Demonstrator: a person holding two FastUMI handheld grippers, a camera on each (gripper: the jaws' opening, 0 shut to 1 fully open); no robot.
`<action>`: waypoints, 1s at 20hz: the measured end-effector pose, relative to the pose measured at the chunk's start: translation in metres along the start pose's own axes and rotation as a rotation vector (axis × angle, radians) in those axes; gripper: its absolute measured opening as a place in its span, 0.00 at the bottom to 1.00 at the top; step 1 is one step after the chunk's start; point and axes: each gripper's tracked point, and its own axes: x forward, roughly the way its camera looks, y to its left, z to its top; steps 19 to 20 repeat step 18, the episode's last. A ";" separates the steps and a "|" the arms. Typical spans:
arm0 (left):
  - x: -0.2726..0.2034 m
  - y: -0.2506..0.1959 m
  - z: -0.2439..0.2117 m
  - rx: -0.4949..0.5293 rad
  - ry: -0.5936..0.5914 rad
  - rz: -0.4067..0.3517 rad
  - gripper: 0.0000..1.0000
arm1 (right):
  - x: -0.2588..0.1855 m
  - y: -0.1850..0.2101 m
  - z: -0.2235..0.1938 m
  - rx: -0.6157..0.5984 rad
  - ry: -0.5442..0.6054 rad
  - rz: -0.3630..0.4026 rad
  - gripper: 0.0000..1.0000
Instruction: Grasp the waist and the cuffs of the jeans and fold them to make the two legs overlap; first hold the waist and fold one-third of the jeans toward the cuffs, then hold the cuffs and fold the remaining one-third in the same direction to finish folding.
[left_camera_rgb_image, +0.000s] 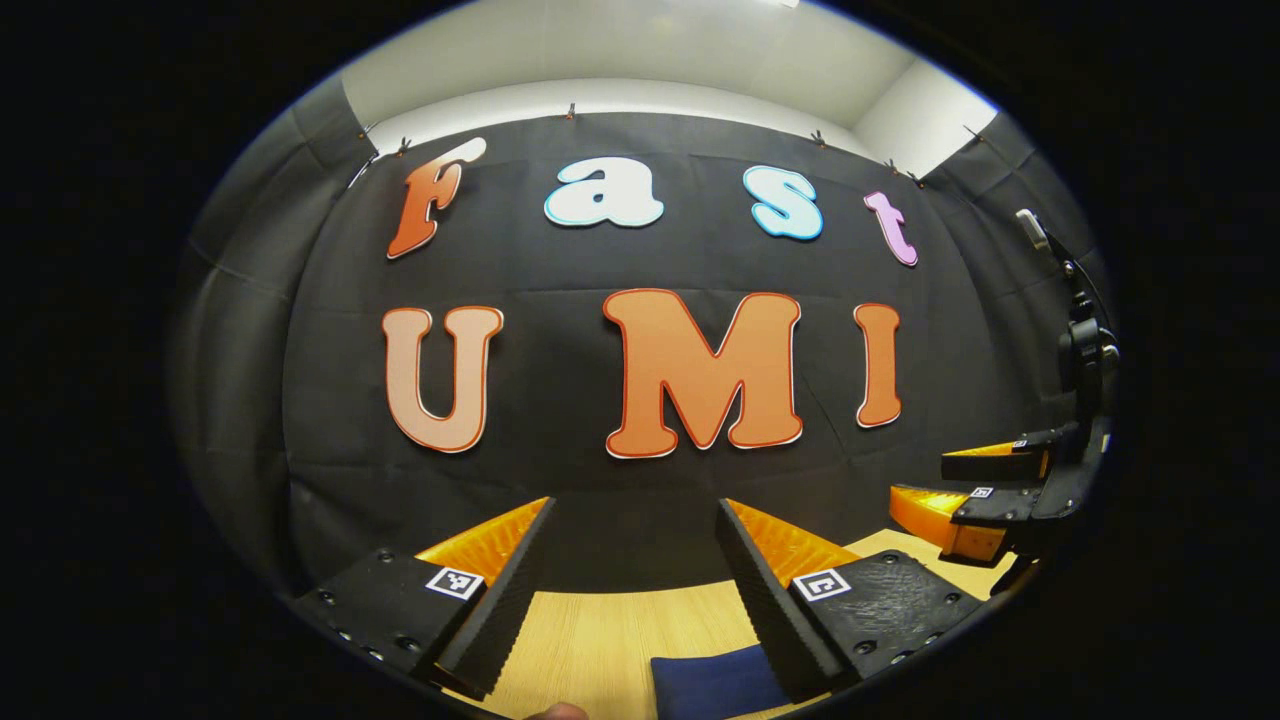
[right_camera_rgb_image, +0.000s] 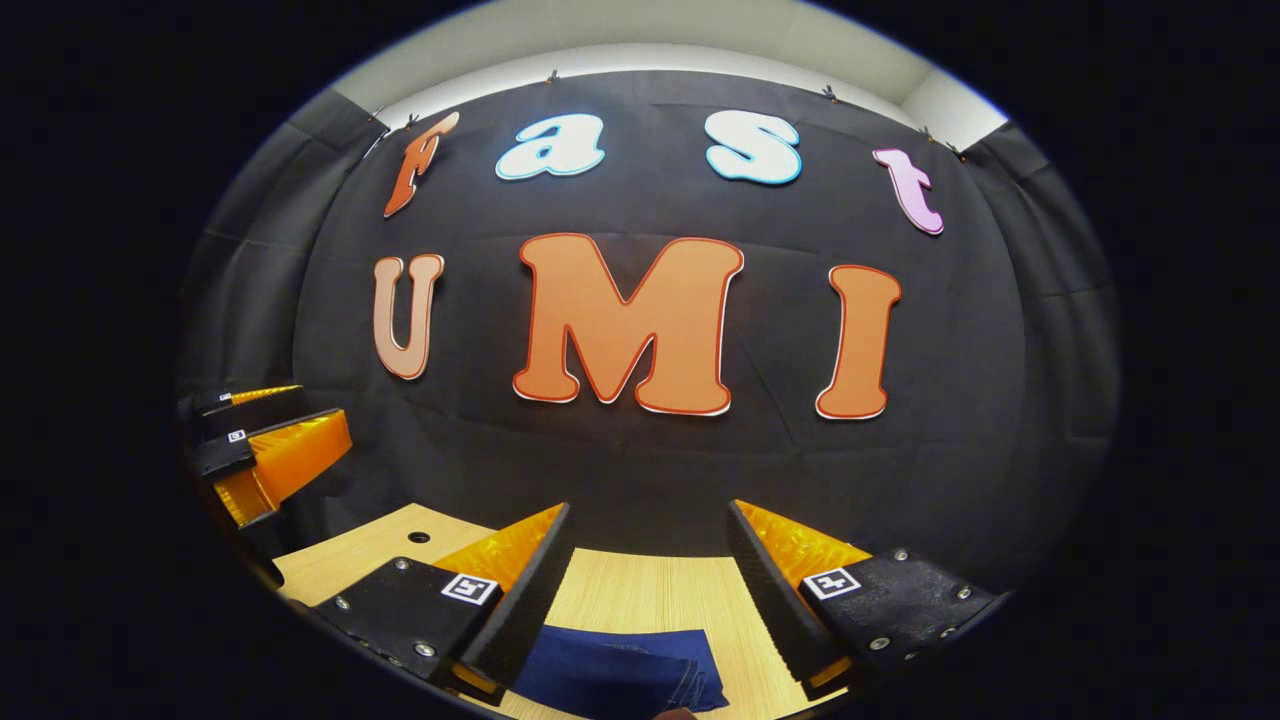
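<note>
The jeans (left_camera_rgb_image: 715, 680) are dark blue denim lying flat on the light wooden table (left_camera_rgb_image: 600, 640). In the left gripper view only a corner of them shows, low down beside my right-hand finger. My left gripper (left_camera_rgb_image: 635, 510) is open and empty, held above the table and facing the booth's wall. In the right gripper view the jeans (right_camera_rgb_image: 620, 670) lie under and just ahead of the gap of my right gripper (right_camera_rgb_image: 650, 510), which is open and touches nothing. Stitching shows along the jeans' right edge. Each gripper also appears in the other's view, level with it: the right gripper (left_camera_rgb_image: 920, 482) and the left gripper (right_camera_rgb_image: 325, 412).
The black cloth wall stands close behind the table's far edge (right_camera_rgb_image: 640, 560). A small round hole (right_camera_rgb_image: 418, 537) sits in the tabletop near the left gripper. A stand with a dark device (left_camera_rgb_image: 1085, 350) rises at the far right.
</note>
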 end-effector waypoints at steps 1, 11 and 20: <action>0.001 -0.002 -0.002 -0.002 0.004 0.001 0.96 | 0.001 0.000 0.002 0.004 -0.004 0.001 0.95; 0.000 -0.015 0.004 -0.022 -0.013 -0.007 0.96 | 0.001 0.000 0.012 -0.058 -0.055 0.028 0.95; 0.001 -0.018 0.012 0.028 -0.060 -0.037 0.96 | 0.000 -0.001 0.004 -0.034 -0.012 0.007 0.95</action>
